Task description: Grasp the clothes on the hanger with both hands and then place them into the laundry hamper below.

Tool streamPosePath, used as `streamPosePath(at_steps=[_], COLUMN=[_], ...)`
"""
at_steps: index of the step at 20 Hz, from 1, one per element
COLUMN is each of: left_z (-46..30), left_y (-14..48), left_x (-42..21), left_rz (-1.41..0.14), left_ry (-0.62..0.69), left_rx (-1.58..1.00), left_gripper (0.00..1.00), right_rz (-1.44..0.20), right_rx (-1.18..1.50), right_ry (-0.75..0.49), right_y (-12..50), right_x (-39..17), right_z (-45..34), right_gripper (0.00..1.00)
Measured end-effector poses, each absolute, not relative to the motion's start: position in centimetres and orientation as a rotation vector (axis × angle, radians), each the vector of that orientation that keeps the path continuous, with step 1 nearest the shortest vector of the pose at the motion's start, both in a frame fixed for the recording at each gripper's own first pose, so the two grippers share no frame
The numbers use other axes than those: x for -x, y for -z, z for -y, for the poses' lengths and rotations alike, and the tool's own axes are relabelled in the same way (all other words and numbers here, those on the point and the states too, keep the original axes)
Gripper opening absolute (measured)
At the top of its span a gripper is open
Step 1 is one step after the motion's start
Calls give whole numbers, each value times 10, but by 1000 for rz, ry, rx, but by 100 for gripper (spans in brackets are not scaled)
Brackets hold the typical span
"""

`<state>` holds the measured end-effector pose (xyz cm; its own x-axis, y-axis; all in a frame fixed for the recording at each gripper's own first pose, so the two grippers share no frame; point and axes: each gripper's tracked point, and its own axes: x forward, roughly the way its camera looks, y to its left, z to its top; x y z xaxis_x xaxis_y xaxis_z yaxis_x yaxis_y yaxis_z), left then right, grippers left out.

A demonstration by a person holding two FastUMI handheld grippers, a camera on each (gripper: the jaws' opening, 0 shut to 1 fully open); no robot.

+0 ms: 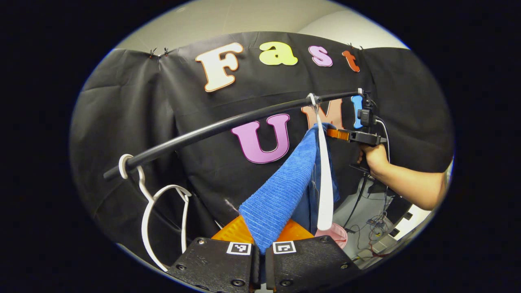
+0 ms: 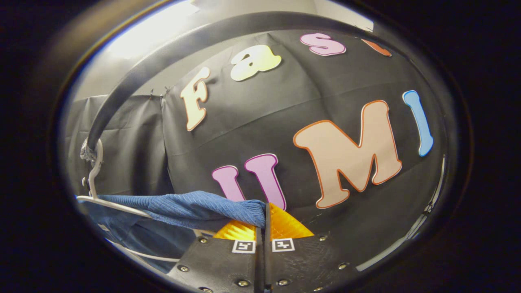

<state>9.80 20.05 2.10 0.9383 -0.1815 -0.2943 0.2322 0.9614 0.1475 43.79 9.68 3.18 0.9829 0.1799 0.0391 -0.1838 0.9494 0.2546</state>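
Note:
A blue ribbed garment (image 1: 281, 191) drapes over a white hanger (image 1: 324, 179) that hooks on the black rail (image 1: 211, 129). My left gripper (image 1: 260, 234) is shut on the garment's lower corner, pulling it taut toward the camera. In the left gripper view the right gripper (image 1: 340, 134), held by a hand (image 1: 372, 156), pinches the garment's upper edge beside the hanger. In the right gripper view my right gripper (image 2: 264, 221) is shut on a fold of the blue garment (image 2: 195, 209), which stretches left over the white hanger (image 2: 110, 203) under the rail (image 2: 171, 53).
An empty white hanger (image 1: 163, 203) hangs at the rail's left end. Something pink (image 1: 336, 234) sits low behind the garment. Cables (image 1: 366, 228) and a white block lie on the floor at lower right.

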Motion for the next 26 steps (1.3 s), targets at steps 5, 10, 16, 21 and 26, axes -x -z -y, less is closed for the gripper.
streamPosePath(at_steps=[5,10,16,21,26], left_z=[-197,-187,-183,-190,-202], left_y=[-16,13,58,94,153], left_x=[-130,-151,-156,-151,-124], left_rz=[-248,-284,-364,-407,-516], left_ry=[183,175,178,146,75], left_rx=[-155,-58,-18,23,92], left_gripper=[6,6,6,6,6], right_rz=[3,-45,-132,-231,-337], right_rx=[-270,-269,-265,-276,-239], right_ry=[-157,-123,-91,-69,-132], right_y=[-25,0,48,104,146], right_x=[-452,-464,-452,-429,-390], right_z=[-82,-68,-55,-54,-87], right_gripper=[1,1,1,1,1])
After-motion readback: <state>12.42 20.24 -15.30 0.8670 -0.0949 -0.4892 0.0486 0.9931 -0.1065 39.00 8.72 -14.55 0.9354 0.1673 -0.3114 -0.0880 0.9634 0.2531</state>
